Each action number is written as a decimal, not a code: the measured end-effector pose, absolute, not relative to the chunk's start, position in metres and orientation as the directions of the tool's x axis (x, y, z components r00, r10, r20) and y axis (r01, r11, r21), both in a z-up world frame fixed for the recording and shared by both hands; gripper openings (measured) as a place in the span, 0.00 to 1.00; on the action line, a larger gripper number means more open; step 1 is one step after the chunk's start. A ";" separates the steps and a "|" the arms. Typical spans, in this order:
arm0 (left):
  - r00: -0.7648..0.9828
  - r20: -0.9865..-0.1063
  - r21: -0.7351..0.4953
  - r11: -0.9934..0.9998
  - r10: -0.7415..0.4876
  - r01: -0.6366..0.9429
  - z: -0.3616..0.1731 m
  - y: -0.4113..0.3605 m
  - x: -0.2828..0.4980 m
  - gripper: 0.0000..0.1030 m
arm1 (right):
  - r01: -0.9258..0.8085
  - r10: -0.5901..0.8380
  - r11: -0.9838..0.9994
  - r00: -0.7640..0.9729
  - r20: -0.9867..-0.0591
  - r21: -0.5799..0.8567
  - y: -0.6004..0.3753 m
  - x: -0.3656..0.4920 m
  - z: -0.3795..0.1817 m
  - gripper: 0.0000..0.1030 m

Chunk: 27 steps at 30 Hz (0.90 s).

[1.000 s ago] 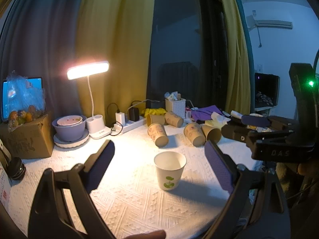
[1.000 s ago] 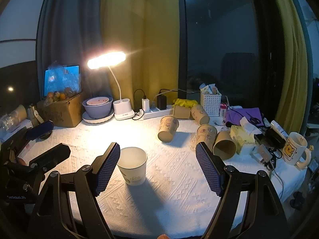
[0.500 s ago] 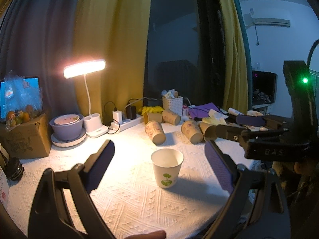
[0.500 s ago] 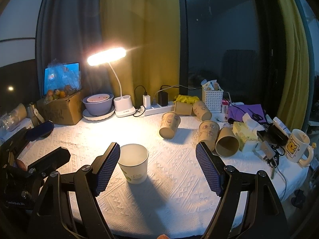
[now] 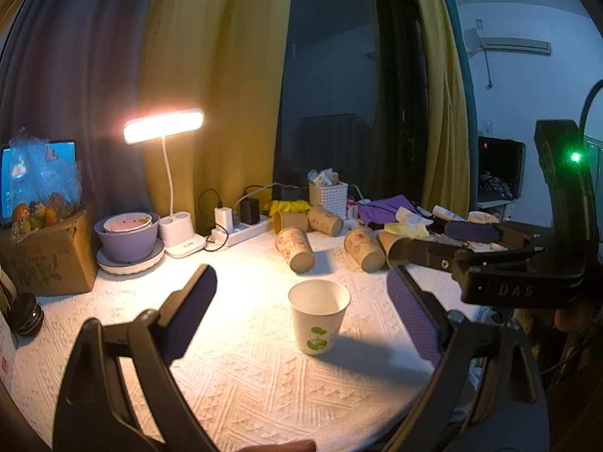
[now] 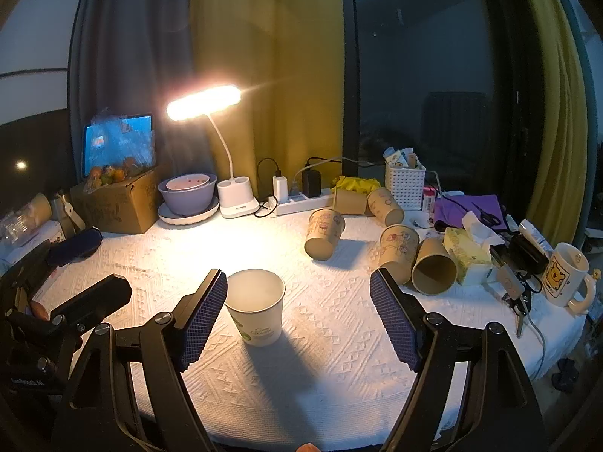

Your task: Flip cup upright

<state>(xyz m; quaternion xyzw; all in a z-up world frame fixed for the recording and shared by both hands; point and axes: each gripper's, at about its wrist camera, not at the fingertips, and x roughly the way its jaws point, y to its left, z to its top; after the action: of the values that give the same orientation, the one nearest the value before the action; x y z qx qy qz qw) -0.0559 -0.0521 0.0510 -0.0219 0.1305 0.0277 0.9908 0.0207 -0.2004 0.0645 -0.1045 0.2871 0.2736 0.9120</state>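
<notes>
Left wrist view shows me the white cup (image 5: 318,320) already upright on the tablecloth (image 5: 241,369), between my left gripper (image 5: 301,312) fingers, spread and empty. My right gripper (image 6: 297,320) is also released; I'd withdraw both gently, avoiding its rim.

right gripper (image 5: 433,241) drawn nearer left
</notes>
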 end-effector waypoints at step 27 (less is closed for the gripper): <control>0.965 -0.259 -0.041 0.997 0.051 -0.064 0.049 -0.054 -0.056 0.90 | -0.561 0.440 0.827 0.679 -0.587 -0.029 -0.198 0.019 0.060 0.79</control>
<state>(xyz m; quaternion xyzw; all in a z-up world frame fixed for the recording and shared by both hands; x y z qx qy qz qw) -0.0562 -0.0537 0.0490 -0.0246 0.1298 0.0290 0.9908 0.0194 -0.1978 0.0603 -0.1037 0.2909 0.2750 0.9105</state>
